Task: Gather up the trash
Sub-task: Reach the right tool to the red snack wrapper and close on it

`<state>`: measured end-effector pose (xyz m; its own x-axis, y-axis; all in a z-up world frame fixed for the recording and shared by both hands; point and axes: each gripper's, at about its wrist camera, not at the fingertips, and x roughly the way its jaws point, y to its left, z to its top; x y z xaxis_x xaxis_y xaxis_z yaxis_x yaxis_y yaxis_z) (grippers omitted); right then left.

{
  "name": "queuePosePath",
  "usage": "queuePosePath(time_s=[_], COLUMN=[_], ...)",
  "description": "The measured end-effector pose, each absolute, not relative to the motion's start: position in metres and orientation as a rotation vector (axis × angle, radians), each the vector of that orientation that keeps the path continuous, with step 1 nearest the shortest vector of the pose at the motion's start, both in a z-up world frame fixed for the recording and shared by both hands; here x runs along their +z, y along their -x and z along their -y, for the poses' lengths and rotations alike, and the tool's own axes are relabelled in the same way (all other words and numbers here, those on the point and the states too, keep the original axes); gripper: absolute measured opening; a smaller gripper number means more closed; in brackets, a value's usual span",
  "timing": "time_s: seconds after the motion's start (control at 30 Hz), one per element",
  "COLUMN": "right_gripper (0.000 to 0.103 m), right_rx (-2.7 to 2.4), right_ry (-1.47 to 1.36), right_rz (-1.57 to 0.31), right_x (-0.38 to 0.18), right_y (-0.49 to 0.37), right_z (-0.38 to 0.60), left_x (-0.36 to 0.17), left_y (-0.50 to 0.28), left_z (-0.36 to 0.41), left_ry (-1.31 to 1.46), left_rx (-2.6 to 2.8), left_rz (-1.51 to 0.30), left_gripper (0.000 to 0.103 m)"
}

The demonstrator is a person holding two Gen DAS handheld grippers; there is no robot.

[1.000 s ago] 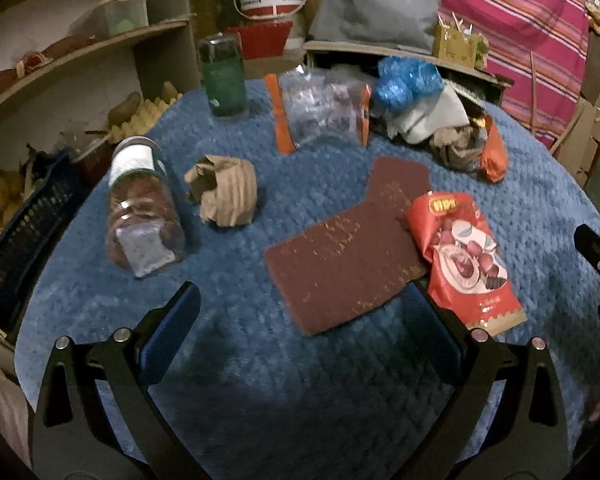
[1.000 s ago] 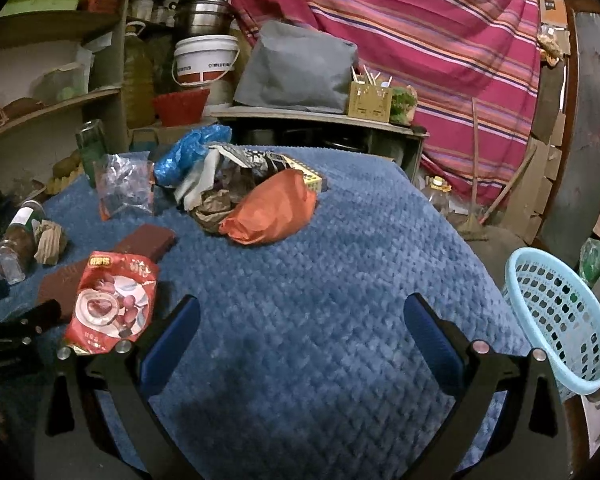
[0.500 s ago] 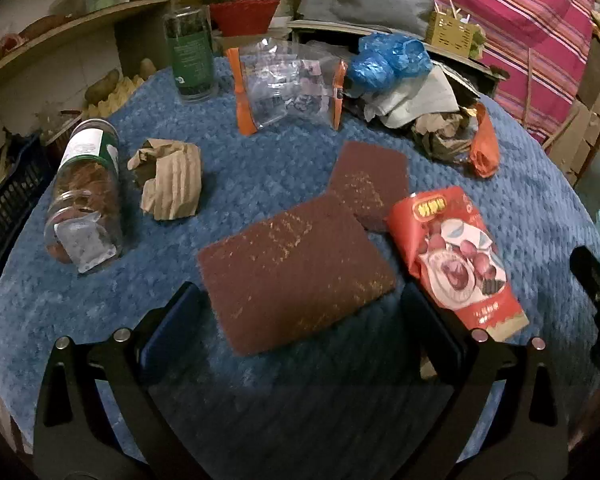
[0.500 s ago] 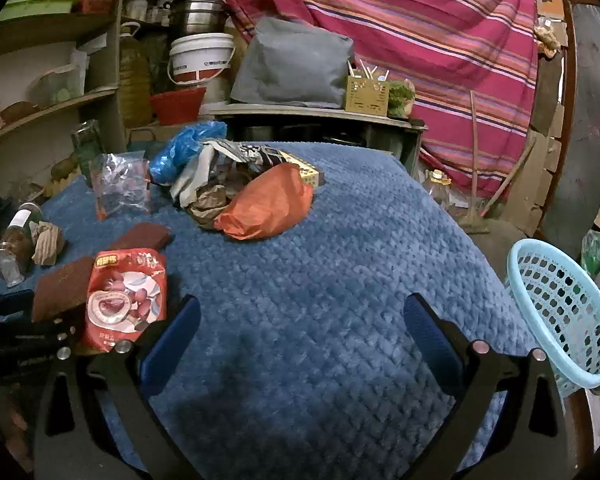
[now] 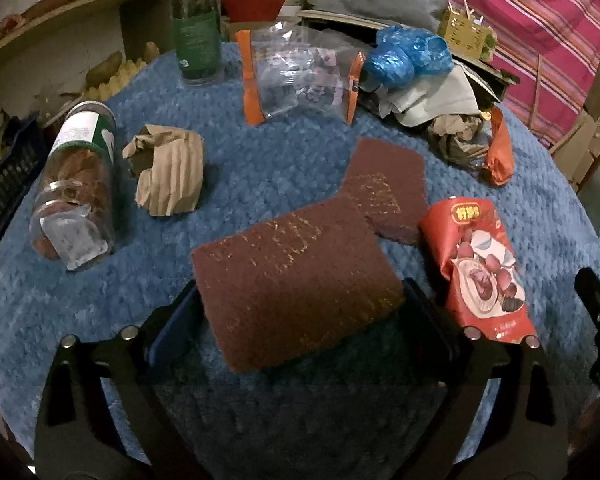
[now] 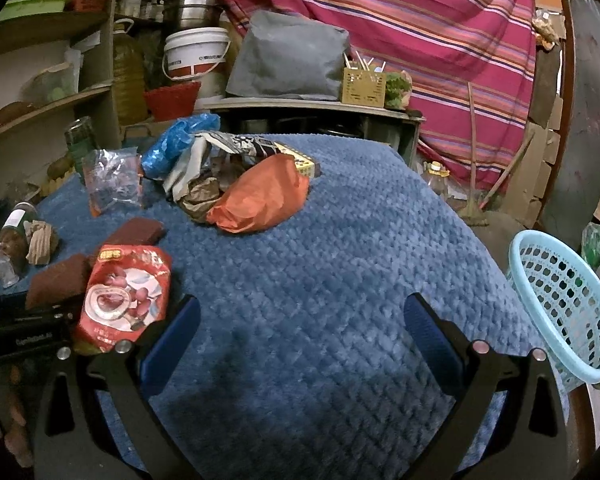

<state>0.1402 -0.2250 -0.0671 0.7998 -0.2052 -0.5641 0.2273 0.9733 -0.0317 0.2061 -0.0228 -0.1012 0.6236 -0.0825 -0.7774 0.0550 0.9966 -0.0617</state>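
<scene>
A large brown abrasive sheet (image 5: 296, 284) lies on the blue quilted table, its near edge between the fingers of my open left gripper (image 5: 298, 320). A smaller brown sheet (image 5: 392, 188) lies behind it. A red snack wrapper (image 5: 480, 272) lies to the right; it also shows in the right wrist view (image 6: 124, 292). My right gripper (image 6: 300, 328) is open and empty over bare cloth. A light blue basket (image 6: 560, 304) stands beyond the table's right edge. The left gripper's body (image 6: 24, 332) shows at the left.
A crumpled paper ball (image 5: 168, 176), a lying jar (image 5: 76, 196), an upright green jar (image 5: 196, 36), a clear bag (image 5: 300, 76) and a pile with blue plastic and an orange bag (image 6: 260, 196) lie on the table. Shelves stand at the left.
My left gripper has moved forward and down onto the large brown sheet, whose near edge now sits between the fingers. My right gripper has barely moved.
</scene>
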Motion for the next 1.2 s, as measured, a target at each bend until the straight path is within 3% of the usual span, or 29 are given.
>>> queuePosePath(time_s=[0.47, 0.93, 1.13, 1.2], right_gripper=[0.099, 0.098, 0.081, 0.068], right_rx=[-0.212, -0.078, -0.046, -0.018], right_ry=[0.061, 0.05, 0.081, 0.066], right_rz=[-0.581, -0.697, -0.737, -0.743], right_x=[-0.062, -0.082, -0.092, -0.094], right_y=[-0.139, -0.165, -0.165, -0.163], right_z=[0.199, 0.161, 0.154, 0.152], left_x=[-0.076, -0.069, -0.075, -0.075], left_y=[-0.177, -0.153, -0.156, -0.155], left_z=[-0.006, -0.048, -0.045, -0.043], left_ry=[-0.054, -0.026, -0.011, -0.018], left_rx=[-0.011, 0.025, 0.006, 0.003], left_rz=[-0.785, -0.719, -0.73, -0.729], left_gripper=[0.091, 0.091, 0.091, 0.091])
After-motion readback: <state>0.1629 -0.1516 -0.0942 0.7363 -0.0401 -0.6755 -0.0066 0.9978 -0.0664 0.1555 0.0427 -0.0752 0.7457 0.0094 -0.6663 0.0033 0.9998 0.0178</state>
